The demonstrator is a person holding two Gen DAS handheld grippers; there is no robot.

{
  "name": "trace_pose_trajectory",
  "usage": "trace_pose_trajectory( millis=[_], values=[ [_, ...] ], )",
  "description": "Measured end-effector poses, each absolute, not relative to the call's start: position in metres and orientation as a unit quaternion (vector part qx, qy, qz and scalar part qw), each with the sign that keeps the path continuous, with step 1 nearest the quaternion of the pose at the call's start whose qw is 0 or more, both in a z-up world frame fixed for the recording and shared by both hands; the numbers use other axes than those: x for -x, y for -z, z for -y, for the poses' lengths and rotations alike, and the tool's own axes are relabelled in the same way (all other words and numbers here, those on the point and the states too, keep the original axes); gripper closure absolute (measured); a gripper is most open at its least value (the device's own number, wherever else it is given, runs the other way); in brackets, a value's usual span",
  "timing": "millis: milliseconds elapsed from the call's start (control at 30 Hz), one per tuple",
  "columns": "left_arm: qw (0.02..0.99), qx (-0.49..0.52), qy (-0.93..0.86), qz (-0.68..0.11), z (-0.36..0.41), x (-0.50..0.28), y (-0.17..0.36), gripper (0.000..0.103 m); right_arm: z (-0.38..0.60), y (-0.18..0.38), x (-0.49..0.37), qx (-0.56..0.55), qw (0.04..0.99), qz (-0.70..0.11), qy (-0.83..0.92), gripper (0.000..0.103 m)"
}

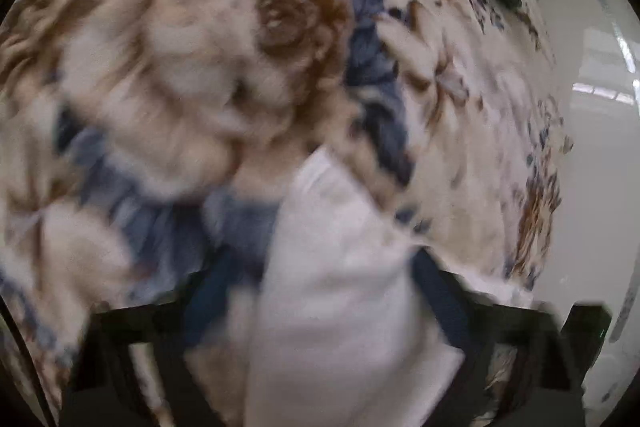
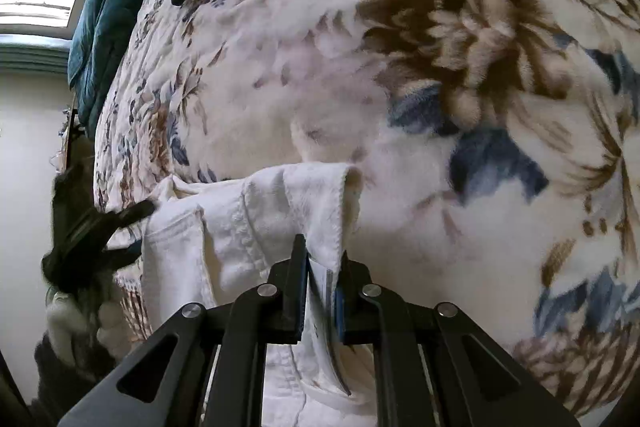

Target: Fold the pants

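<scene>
White pants (image 2: pixel 240 227) bunched on the floral bed cover (image 2: pixel 440 67), long axis running left to right. Right gripper (image 2: pixel 322 259) clamped on the right end; left gripper (image 2: pixel 136 231) at the left end, grip not clear.

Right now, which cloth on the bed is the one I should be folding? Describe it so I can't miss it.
Start from the big fleece blanket printed with brown and blue flowers that covers the bed. Near its edge lies a bunched pair of pants, pinched by the right gripper. They are the only plain white, unpatterned cloth there; the dark teal bedding sits far off.
</scene>
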State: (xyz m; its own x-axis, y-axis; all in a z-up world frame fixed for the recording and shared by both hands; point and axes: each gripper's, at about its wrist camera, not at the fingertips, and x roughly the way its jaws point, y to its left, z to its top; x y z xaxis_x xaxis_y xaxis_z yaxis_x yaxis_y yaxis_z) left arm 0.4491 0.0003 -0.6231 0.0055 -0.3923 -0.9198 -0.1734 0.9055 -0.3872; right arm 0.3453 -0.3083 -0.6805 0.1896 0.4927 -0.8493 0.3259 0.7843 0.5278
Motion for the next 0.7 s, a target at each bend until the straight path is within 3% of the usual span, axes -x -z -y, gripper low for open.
trace_pose_trajectory(
  millis=[33, 100, 167, 300, 367, 433, 467, 533, 567, 600, 667, 700],
  values=[
    [0.675, 0.187, 0.070, -0.710, 0.002, -0.460, 0.629, 0.062, 0.308, 0.679, -0.346, -0.321, 0.702, -0.633, -0.062, 0.091],
    [0.674, 0.160, 0.065, -0.719, 0.004, -0.470, 0.633, 0.074, 0.306, 0.675, -0.347, -0.308, 0.708, -0.632, -0.066, 0.091],
    [0.681, 0.077, 0.072, -0.724, 0.012, -0.474, 0.633, 0.072, 0.309, 0.674, -0.344, -0.310, 0.708, -0.631, -0.060, 0.091],
    [0.702, -0.069, 0.078, -0.705, 0.038, -0.470, 0.622, 0.058, 0.313, 0.674, -0.336, -0.307, 0.710, -0.632, -0.044, 0.091],
    [0.706, -0.047, 0.079, -0.702, 0.039, -0.472, 0.614, 0.057, 0.311, 0.679, -0.338, -0.298, 0.705, -0.643, -0.035, 0.091],
    [0.702, 0.053, 0.088, -0.705, 0.023, -0.475, 0.604, 0.056, 0.316, 0.682, -0.340, -0.306, 0.700, -0.645, -0.037, 0.089],
    [0.700, 0.099, 0.090, -0.701, 0.012, -0.475, 0.598, 0.055, 0.318, 0.683, -0.339, -0.317, 0.696, -0.643, -0.048, 0.086],
    [0.698, 0.169, 0.094, -0.689, -0.009, -0.470, 0.588, 0.038, 0.326, 0.688, -0.336, -0.348, 0.675, -0.647, -0.073, 0.061],
    [0.698, 0.186, 0.095, -0.685, -0.016, -0.465, 0.585, 0.035, 0.329, 0.690, -0.333, -0.360, 0.666, -0.648, -0.078, 0.040],
    [0.693, 0.203, 0.100, -0.685, -0.022, -0.456, 0.584, 0.033, 0.333, 0.693, -0.329, -0.371, 0.658, -0.650, -0.080, 0.030],
    [0.679, 0.207, 0.101, -0.697, -0.024, -0.439, 0.590, 0.033, 0.332, 0.701, -0.324, -0.385, 0.639, -0.659, -0.097, 0.030],
    [0.673, 0.205, 0.105, -0.702, -0.025, -0.432, 0.594, 0.033, 0.329, 0.709, -0.321, -0.380, 0.625, -0.675, -0.098, 0.036]
  ],
)
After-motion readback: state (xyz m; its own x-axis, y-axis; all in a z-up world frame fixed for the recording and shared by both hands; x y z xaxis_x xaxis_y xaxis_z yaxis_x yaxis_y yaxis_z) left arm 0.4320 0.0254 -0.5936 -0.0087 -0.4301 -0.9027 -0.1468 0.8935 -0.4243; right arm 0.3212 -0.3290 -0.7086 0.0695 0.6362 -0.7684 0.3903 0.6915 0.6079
